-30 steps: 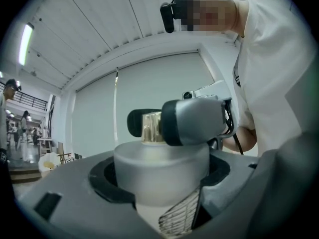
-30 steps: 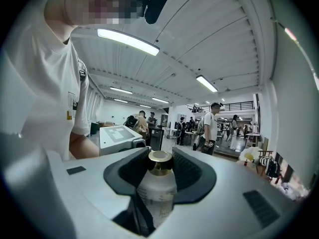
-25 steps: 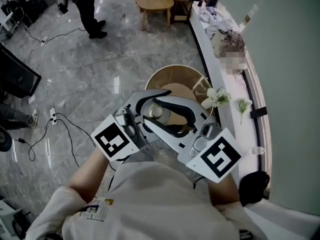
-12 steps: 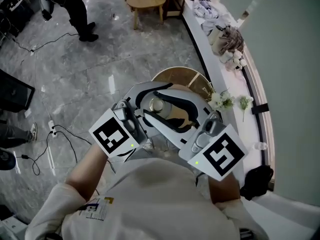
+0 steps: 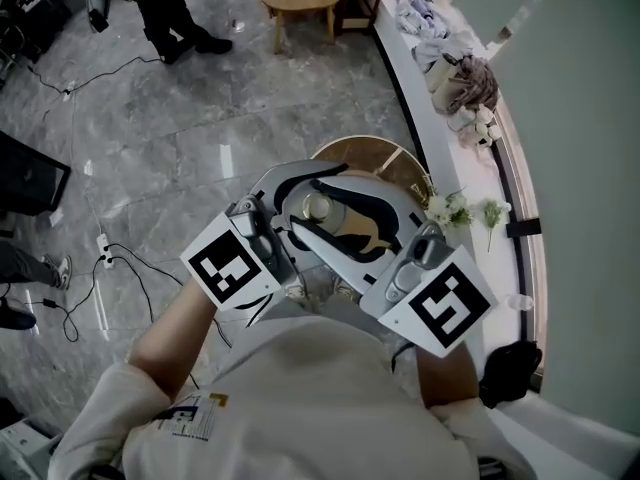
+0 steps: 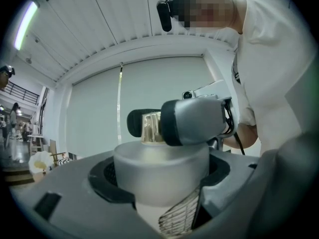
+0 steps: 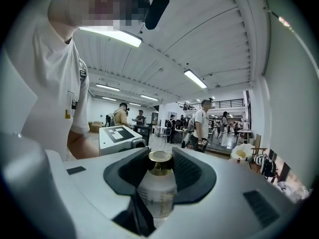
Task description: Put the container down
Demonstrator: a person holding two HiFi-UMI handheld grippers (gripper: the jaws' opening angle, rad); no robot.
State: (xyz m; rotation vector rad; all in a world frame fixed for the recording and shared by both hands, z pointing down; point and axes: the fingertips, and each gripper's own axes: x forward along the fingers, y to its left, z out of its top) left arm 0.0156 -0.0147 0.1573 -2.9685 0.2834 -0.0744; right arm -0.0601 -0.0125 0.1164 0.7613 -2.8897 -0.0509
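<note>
With the frosted, gold-capped container (image 7: pixel 157 190) clamped between the jaws of both the left gripper (image 6: pixel 160 180) and the right gripper (image 7: pixel 159 176), it should be lowered upright onto the round wooden table (image 5: pixel 352 154) below them before either grip is eased.

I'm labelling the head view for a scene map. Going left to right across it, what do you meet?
Black case on the floor → left gripper's marker cube → container → right gripper's marker cube → black band across the ledge
</note>
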